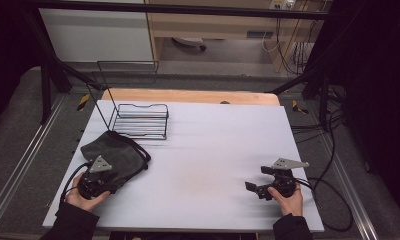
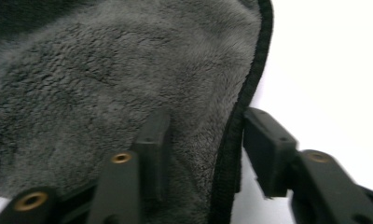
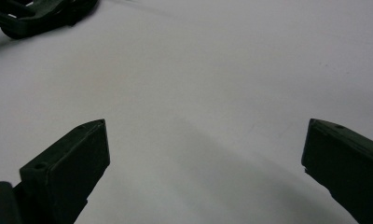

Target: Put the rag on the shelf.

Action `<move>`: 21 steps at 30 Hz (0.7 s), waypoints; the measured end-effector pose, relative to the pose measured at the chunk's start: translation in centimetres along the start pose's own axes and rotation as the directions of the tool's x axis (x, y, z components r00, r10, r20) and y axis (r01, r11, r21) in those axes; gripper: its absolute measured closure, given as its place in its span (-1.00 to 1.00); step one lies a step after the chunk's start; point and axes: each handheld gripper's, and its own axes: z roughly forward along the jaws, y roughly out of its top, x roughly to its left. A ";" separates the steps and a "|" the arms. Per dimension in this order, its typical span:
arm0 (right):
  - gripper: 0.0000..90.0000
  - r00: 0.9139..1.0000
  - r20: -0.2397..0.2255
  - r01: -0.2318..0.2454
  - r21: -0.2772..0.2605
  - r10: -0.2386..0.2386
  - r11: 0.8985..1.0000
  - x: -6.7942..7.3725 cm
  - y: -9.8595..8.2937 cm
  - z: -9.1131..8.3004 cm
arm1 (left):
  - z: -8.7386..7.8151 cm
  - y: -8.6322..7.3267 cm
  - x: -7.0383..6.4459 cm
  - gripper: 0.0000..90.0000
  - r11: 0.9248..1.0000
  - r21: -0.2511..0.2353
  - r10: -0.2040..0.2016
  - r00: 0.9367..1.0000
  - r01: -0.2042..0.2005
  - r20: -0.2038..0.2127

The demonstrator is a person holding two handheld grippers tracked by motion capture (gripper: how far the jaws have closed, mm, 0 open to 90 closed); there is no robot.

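Grey fleece cloth (image 1: 113, 157) is laid on desk (image 1: 203, 150) at left, near wire rack (image 1: 140, 120). Left tongs (image 2: 201, 154) are held apart astride bound hem (image 2: 250, 84), not yet clamped. Right tongs (image 3: 205, 163) are spread wide over bare desk. Risk judged: only thin hem is caught, so cloth could be slipped out when lifted.

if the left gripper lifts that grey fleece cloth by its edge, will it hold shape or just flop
Probably flop: the grey fleece cloth lies crumpled in soft folds on the table. It looks light, so the left gripper, whose jaws straddle the black hem, should lift it easily. The plush pile likely grips rather than slips.
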 end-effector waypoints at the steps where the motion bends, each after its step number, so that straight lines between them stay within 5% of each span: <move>1: -0.97 1.000 0.000 -0.002 0.001 0.002 1.000 0.0 0.0 0.0 | 0.0 0.0 0.0 0.23 1.000 0.001 0.000 1.000 0.000 -0.003; 5: -0.97 1.000 -0.002 -0.004 0.002 0.004 1.000 0.0 0.0 0.0 | 0.0 0.1 -0.2 0.34 1.000 0.013 0.015 1.000 -0.015 -0.026; 8: -0.97 1.000 -0.002 -0.004 0.003 0.004 1.000 0.0 0.0 0.0 | -0.2 0.1 0.2 0.64 1.000 0.013 -0.005 1.000 0.005 -0.014; 13: -0.97 1.000 -0.004 -0.003 0.005 0.003 1.000 0.0 0.0 0.0 | -0.8 0.0 0.8 0.76 0.999 0.021 -0.041 0.999 0.041 0.017; 21: -0.97 1.000 -0.008 -0.001 0.005 0.001 1.000 0.0 0.0 -0.1 | -1.9 0.0 0.4 0.80 0.998 0.063 -0.024 0.999 0.021 0.044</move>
